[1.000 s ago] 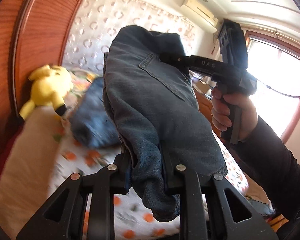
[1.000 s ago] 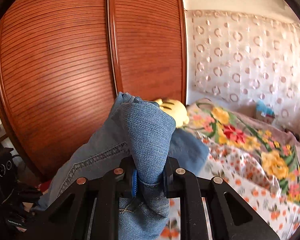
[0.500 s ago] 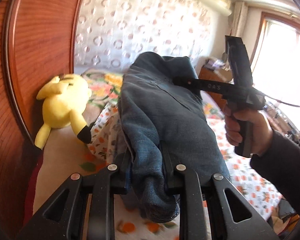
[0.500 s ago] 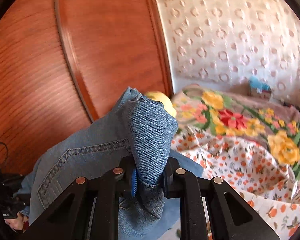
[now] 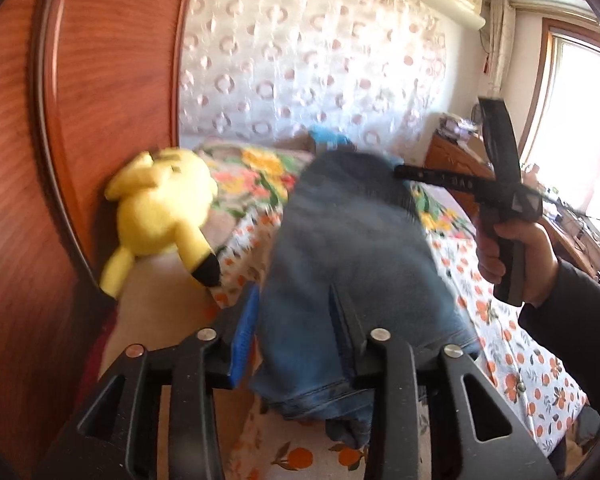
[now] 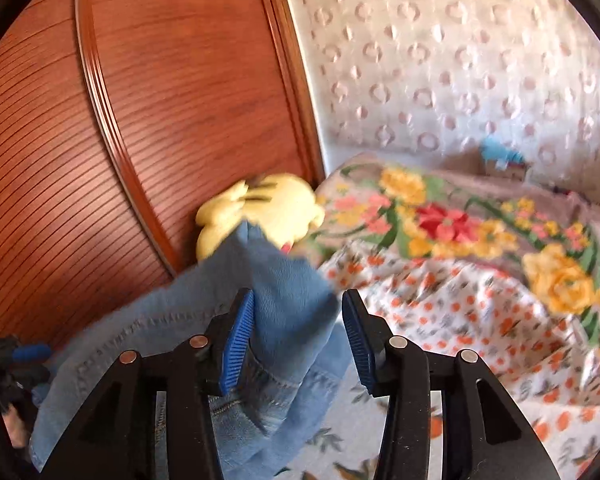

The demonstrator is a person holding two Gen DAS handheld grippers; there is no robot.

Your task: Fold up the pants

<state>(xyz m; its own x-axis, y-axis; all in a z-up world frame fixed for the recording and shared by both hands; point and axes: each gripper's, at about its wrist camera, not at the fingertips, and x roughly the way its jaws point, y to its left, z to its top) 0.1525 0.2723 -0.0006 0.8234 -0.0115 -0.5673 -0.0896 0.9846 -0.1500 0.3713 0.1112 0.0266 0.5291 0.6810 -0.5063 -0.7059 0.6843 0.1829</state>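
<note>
Both grippers are letting go: the left gripper [image 5: 292, 320] and right gripper [image 6: 298, 320] are opening their jaws around the faded blue denim pants [image 5: 352, 248], dropping them onto the orange-flowered bed sheet [image 6: 440, 312]. They are bunching limply; next likely comes regrasping and smoothing.

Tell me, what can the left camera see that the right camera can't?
Only the left wrist view shows the person's hand holding the right gripper, and the window.

Only the right wrist view shows the right gripper's blue pads opening, with denim between them.

Both show the jeans, the yellow plush toy, the wardrobe and the flowered bedspread.
</note>
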